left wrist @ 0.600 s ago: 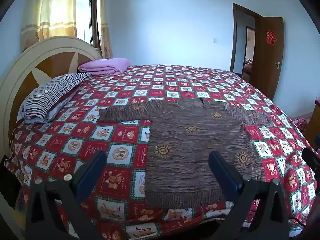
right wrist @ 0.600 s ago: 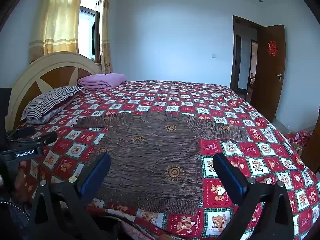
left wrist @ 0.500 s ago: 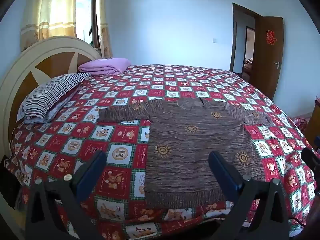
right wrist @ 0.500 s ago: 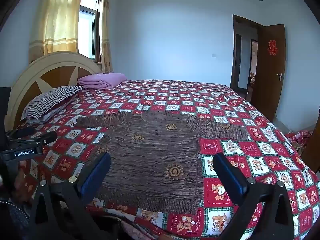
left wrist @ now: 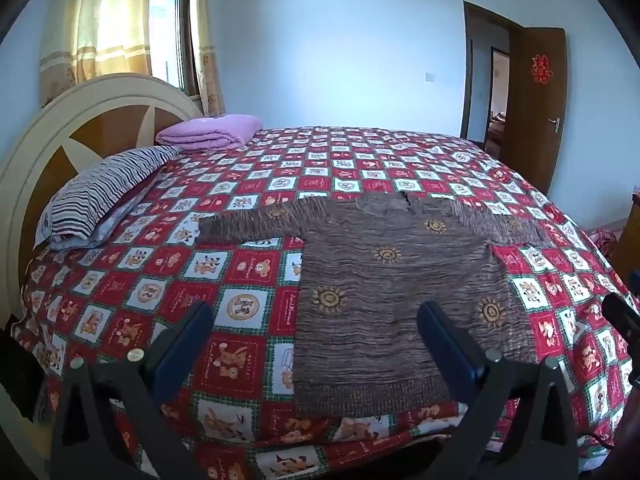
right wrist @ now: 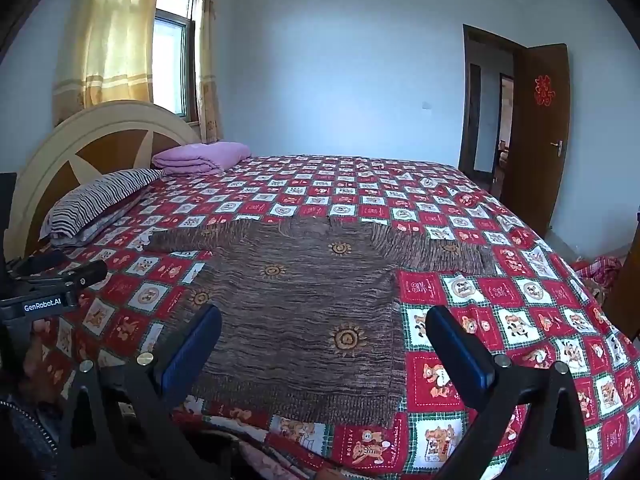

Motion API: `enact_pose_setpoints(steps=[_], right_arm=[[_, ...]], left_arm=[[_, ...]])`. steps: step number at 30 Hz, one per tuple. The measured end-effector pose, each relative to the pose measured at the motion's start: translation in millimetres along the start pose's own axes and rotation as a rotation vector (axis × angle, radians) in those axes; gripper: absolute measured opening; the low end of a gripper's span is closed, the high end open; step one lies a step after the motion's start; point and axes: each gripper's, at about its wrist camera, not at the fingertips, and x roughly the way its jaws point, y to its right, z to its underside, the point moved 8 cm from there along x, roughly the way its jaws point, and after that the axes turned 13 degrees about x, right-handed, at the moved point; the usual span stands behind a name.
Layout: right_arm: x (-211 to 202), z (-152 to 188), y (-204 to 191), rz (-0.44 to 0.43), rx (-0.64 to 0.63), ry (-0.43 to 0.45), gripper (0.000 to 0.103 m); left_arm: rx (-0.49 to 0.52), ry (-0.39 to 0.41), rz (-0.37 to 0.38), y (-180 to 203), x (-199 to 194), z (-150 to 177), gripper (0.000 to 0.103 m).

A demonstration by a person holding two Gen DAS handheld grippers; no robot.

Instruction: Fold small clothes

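Nothing has moved since the earlier frames: both grippers hang where they were over the near edge of the bed (left wrist: 120,280), and the brown sweater (left wrist: 392,292) lies just as it did. The left gripper (left wrist: 316,340) has its fingers (left wrist: 448,344) spread wide with nothing between them, and the right gripper (right wrist: 324,344) likewise, fingers (right wrist: 460,352) fully apart and clear of the cloth.

The sweater is laid flat on the patchwork bedspread, front up or back up I cannot say, with its hem toward 6 o'clock near the bed's edge, its neck toward 12 o'clock, and the two sleeves stretched out toward 9 and 3 o'clock. A striped pillow (left wrist: 100,196) and a folded lilac blanket (left wrist: 212,132) sit well apart at about 10 o'clock by the headboard.

The knit looks soft, limp and fairly thick, light enough to lift by a pinch, yet likely to sag and stretch if held by one point only. It should not slip from the pads. Folding has not yet begun. A sensible hold would be the sleeve cuffs (left wrist: 212,230) or shoulder seams for bringing the sleeves inward, then both hem corners (right wrist: 384,412) together to carry the bottom up toward the neck.
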Motion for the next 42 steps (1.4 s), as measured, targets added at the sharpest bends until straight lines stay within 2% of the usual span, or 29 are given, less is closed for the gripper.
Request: enact_pose_setpoints(steps=[42], right_arm=[[12.9,8.1,6.9,0.012,0.023,-0.034,0.102]], left_arm=[[0.002,-0.017,-0.004,-4.3,6.8,4.1,0.103]])
